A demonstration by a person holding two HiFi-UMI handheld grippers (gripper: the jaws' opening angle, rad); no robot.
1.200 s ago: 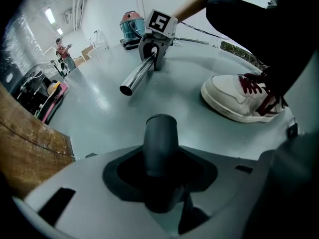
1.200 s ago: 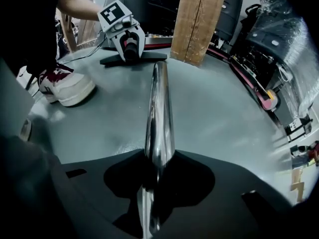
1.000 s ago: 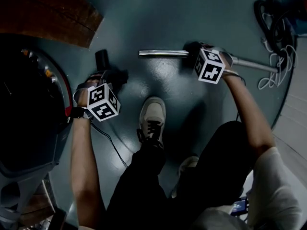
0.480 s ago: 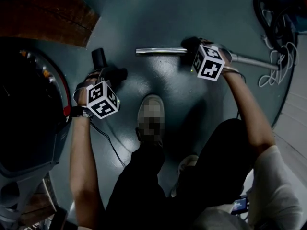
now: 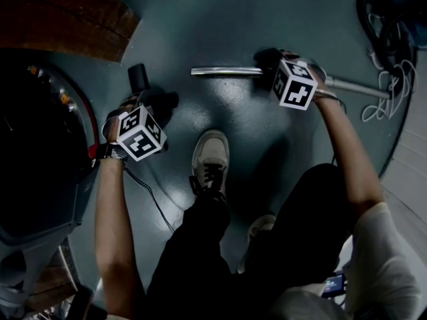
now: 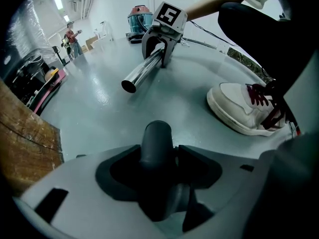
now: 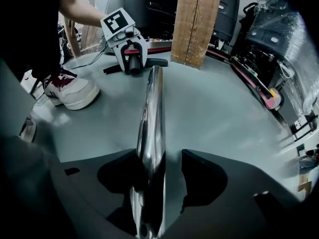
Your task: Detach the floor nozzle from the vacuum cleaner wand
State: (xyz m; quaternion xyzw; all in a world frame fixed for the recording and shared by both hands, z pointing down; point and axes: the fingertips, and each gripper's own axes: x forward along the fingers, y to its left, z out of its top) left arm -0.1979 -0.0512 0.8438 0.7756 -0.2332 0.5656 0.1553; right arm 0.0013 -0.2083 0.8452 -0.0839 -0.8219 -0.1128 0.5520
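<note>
The dark nozzle neck (image 5: 138, 77) lies on the grey floor at the left, apart from the chrome wand (image 5: 223, 71), whose open end points toward it. My left gripper (image 5: 143, 99) points down over the neck. In the left gripper view the neck (image 6: 155, 148) stands between the jaws, which are opening and show a gap beside it. My right gripper (image 5: 277, 64) straddles the wand. In the right gripper view the wand (image 7: 152, 113) runs between the jaws, which are also opening, with room on its right. The nozzle's foot is hidden.
A person's shoe (image 5: 211, 159) stands between the two grippers. There is a wooden board (image 5: 60, 19) at the top left and a dark machine (image 5: 33, 159) at the left. Cables (image 5: 383, 85) are piled at the right. A thin cord (image 5: 150, 195) crosses the floor.
The left gripper's marker cube has rolled a little. Both hands stay where they were, and the wand and nozzle neck lie in the same spots.
</note>
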